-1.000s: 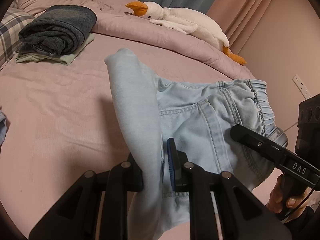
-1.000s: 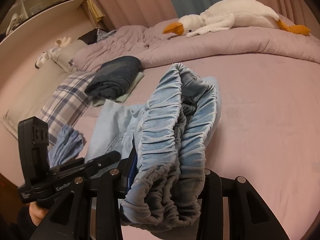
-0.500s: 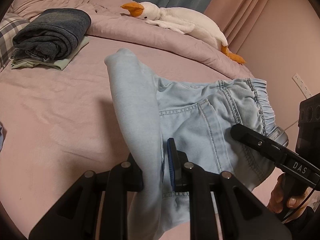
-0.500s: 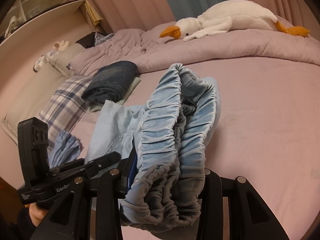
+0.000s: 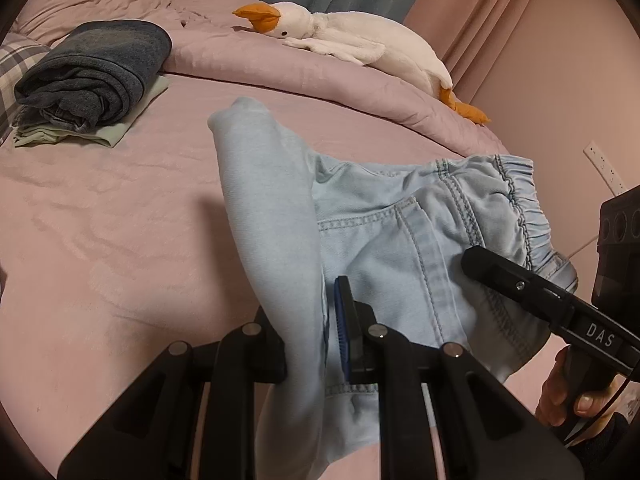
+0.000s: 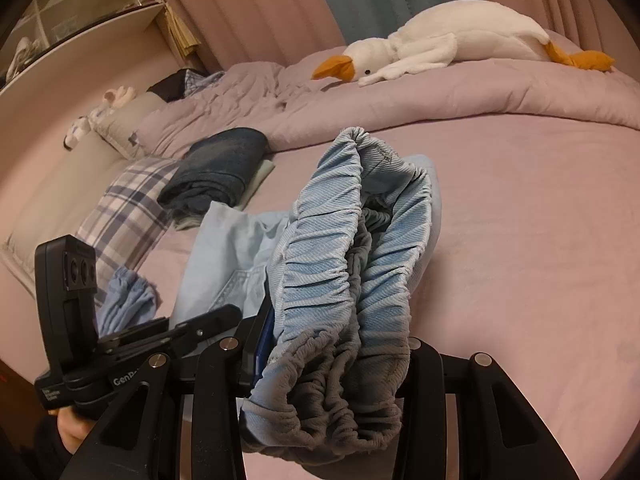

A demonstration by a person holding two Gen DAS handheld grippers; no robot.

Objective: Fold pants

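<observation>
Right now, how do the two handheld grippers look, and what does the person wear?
Both grippers are matte black with silver screws and blue pads. The left gripper shows white "GenRo" lettering in the right view; the right gripper bears "DAS" and a thin cable in the left view. Each carries a boxy black module with round lenses. A dark sleeve covers the right wrist.

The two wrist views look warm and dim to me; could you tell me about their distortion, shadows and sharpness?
Left wrist view: strong fisheye bending, dark corners, a soft shadow on the bed sheet left of the pale pants. Right wrist view: same bending; the gathered waistband is sharp, the plush goose slightly soft.
</observation>
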